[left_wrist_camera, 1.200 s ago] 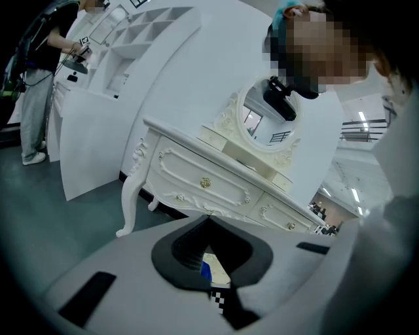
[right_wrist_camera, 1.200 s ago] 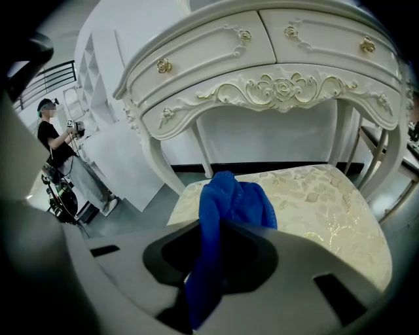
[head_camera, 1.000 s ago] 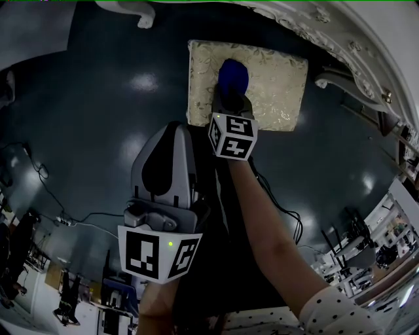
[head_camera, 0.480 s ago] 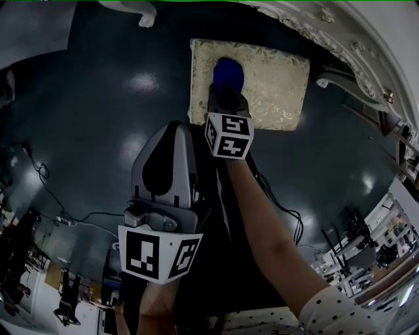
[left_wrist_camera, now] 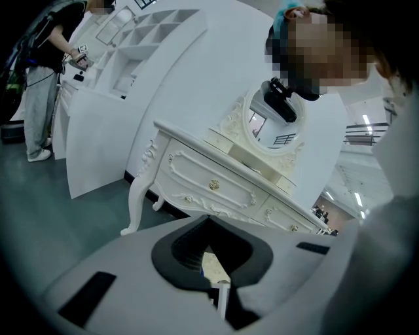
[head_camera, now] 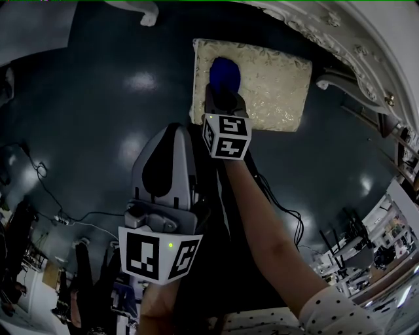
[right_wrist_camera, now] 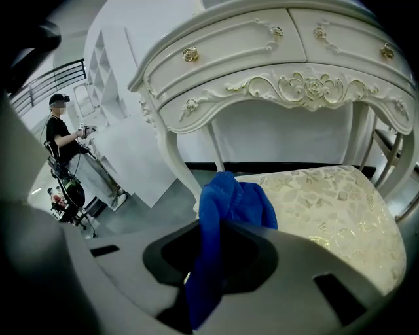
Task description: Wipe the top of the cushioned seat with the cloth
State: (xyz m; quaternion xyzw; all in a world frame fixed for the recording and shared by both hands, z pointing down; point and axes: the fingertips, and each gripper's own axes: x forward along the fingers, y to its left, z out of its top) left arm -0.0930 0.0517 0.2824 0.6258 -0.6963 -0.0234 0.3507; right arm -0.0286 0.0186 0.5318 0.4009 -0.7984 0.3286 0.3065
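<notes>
The cushioned seat [head_camera: 275, 82] is a cream, floral-patterned pad at the top of the head view. A blue cloth [head_camera: 224, 73] lies bunched on its left part. My right gripper [head_camera: 221, 95] is shut on that cloth and presses it onto the seat. In the right gripper view the blue cloth [right_wrist_camera: 229, 199] hangs out between the jaws of the right gripper [right_wrist_camera: 215, 243], with the seat [right_wrist_camera: 327, 203] spreading to the right. My left gripper [head_camera: 171, 134] is held back over the dark floor, jaws together, holding nothing. The left gripper [left_wrist_camera: 211, 229] points toward the dressing table.
A white carved dressing table [head_camera: 353, 46] curves round the seat's far right side, and its drawers [right_wrist_camera: 275, 59] rise just behind the seat. One white leg [head_camera: 145, 13] stands at the far left. Cables [head_camera: 39, 176] trail on the dark floor. A person [right_wrist_camera: 62, 141] stands far off.
My right gripper has slid the blue cloth a little leftward and farther across the seat. The left gripper has stayed where it was.
</notes>
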